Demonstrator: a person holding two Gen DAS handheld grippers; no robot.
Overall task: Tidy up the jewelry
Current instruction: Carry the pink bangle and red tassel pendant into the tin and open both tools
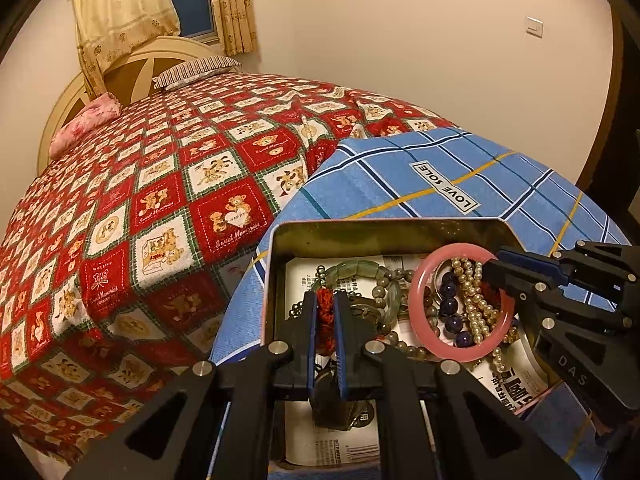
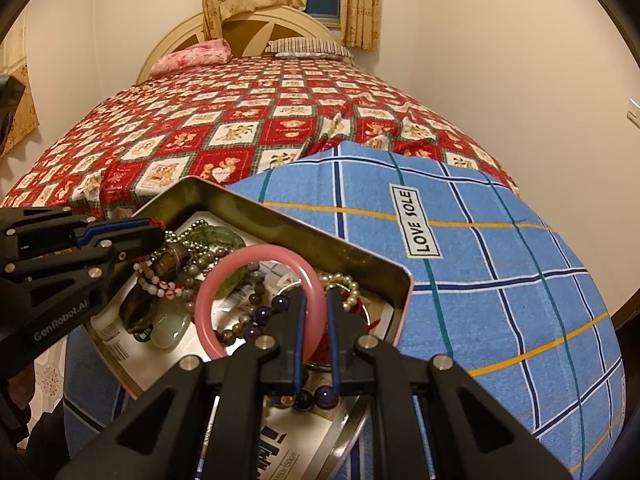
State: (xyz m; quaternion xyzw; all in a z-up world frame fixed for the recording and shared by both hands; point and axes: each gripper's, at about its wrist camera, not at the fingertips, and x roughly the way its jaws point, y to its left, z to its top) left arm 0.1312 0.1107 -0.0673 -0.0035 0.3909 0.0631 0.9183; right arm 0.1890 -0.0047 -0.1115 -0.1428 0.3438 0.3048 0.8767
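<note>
Left wrist view: the left tool (image 1: 325,300) pinches a red cord (image 1: 325,312) inside the tin (image 1: 276,280) on a blue cloth (image 1: 400,196), left of the pink bangle (image 1: 460,300). Right wrist view: the right tool (image 2: 315,308) pinches the bangle's (image 2: 256,258) near right rim over the tin (image 2: 288,216), beads (image 2: 260,314) beneath.

My left gripper (image 1: 326,300) hides red piece's lower half; tin (image 2: 280,216) near edge cut off; paper print unreadable.
</note>
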